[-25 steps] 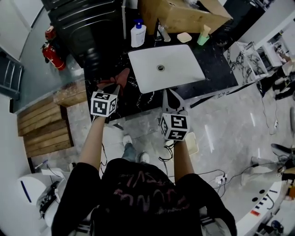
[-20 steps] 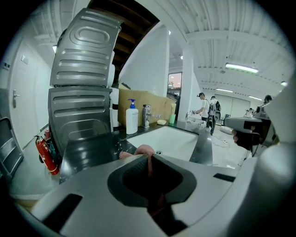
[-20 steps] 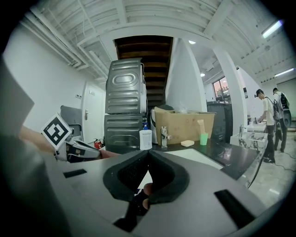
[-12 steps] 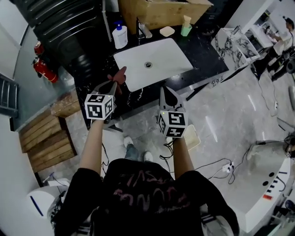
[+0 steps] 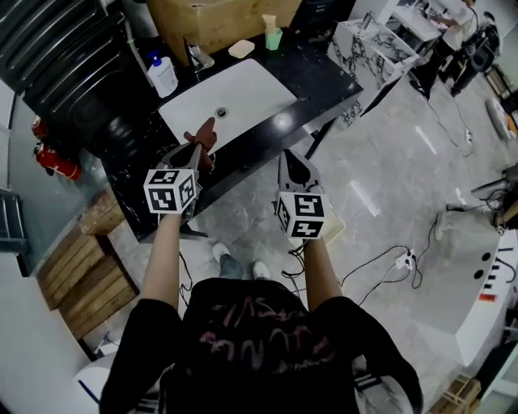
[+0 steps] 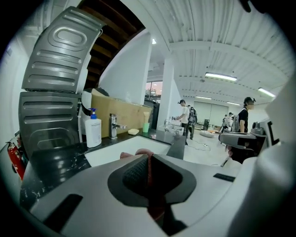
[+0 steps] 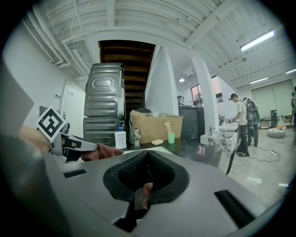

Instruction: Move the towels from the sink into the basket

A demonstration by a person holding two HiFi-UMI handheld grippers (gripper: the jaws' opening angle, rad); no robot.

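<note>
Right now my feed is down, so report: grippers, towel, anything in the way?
Left gripper shut on red towel. Right gripper shut, empty. Sink bare, basket not in view. Nothing blocking.

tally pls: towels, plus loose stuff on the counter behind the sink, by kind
towel: 1, red-brown, clamped in the left gripper
pump bottle: 1
beige bar, soap or sponge: 1
green cup: 1
cardboard box: 1
total: 5
</note>
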